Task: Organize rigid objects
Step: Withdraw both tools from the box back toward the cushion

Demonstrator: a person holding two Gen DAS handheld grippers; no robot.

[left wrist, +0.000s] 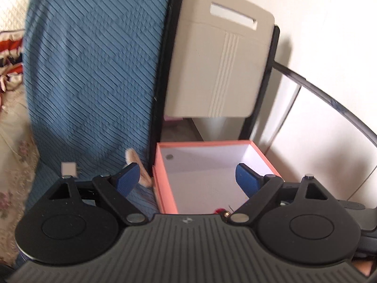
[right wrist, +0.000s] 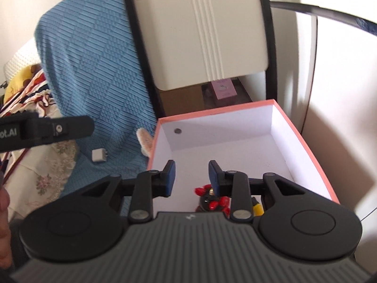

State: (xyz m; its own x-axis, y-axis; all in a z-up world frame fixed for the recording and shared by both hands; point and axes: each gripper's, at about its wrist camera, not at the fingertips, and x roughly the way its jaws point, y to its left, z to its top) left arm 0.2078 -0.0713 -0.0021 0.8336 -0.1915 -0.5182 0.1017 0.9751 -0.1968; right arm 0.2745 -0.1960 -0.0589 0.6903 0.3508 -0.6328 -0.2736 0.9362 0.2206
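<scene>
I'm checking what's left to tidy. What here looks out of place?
A white charger plug lies loose on the blue cover, outside the pink box. A furry tan item sits wedged against the box's outer wall.

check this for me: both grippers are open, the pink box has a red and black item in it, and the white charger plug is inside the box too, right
Not quite: the white charger plug lies outside the pink box, on the blue cloth, as the right wrist view shows. The rest holds.

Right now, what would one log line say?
left gripper: open, empty | right gripper: open over pink box | toy: in box | white charger: on blue cover
</scene>
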